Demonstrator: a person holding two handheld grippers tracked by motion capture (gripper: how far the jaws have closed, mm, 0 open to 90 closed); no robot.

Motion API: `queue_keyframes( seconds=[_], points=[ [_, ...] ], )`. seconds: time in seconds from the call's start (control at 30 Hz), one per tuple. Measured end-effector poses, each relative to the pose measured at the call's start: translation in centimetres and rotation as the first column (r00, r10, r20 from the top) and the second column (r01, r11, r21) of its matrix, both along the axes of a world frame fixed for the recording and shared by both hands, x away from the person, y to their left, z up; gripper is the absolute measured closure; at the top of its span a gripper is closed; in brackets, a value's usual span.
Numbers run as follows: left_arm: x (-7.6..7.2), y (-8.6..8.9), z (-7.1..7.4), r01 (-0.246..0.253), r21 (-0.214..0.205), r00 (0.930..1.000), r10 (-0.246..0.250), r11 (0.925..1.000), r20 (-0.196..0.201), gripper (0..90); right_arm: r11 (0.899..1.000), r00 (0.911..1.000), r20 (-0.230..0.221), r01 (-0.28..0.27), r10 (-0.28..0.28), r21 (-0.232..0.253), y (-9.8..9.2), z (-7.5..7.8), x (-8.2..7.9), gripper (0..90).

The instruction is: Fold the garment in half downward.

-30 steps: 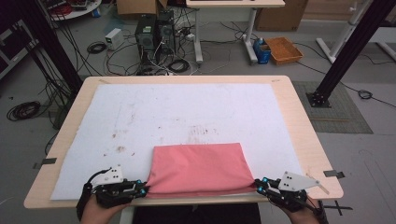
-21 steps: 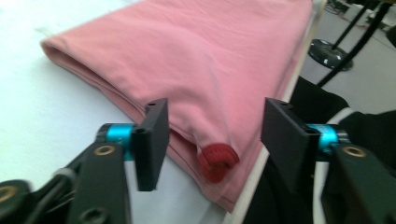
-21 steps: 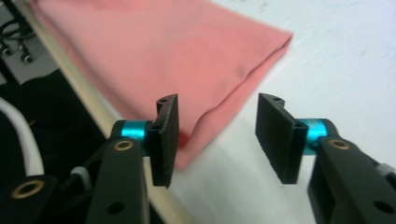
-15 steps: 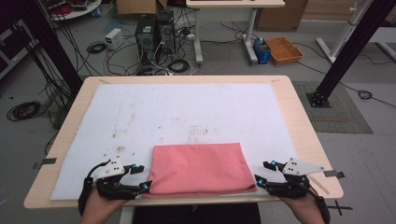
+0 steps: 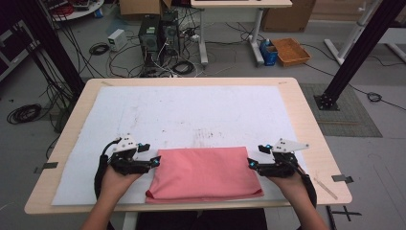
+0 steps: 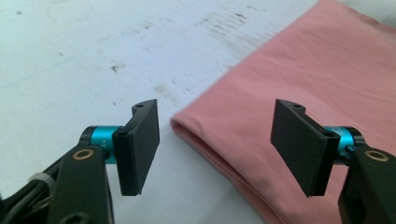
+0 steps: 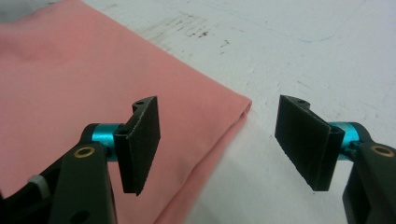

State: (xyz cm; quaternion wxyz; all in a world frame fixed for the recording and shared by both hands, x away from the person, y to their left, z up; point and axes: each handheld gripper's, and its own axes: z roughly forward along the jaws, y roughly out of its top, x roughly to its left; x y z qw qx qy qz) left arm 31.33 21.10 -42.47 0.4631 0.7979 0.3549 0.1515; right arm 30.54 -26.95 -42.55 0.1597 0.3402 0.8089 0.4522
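Pink folded cloth (image 5: 203, 173) lies on the white sheet (image 5: 182, 110) at the table's near edge in the high view, flanked by the left gripper (image 5: 154, 162) at its left side and the right gripper (image 5: 250, 164) at its right. The left gripper view adds what height hides: jaws just opened, released, the cloth's folded corner (image 6: 280, 93) ahead between them, untouched. The right gripper view shows the same: jaws just spread, nothing pinched, the cloth's edge (image 7: 93, 84) below and between.
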Motion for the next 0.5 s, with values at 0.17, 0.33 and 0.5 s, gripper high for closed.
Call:
queue_keyframes(
  seconds=[0.17, 0.33, 0.5],
  points=[
    [1.4, -0.6, -0.3, -0.002, 0.012, 0.9999, 0.002, 0.9999, -0.015, 32.8, 1.0, 0.9999, -0.013, 0.003, -0.003, -0.009, 1.0, -0.2, 1.8, 32.3],
    [2.2, -1.0, -0.9, -0.004, 0.046, 0.999, 0.006, 0.9989, -0.043, 32.8, 0.999, 0.9994, -0.028, 0.021, -0.021, -0.025, 1.7, -1.0, 3.7, 34.5],
    [2.6, -1.1, -1.5, 0.0, 0.086, 0.998, 0.006, 0.9963, -0.064, 33.0, 0.997, 0.9962, -0.074, 0.043, -0.047, -0.061, 1.9, -1.8, 4.8, 43.9]
  ],
)
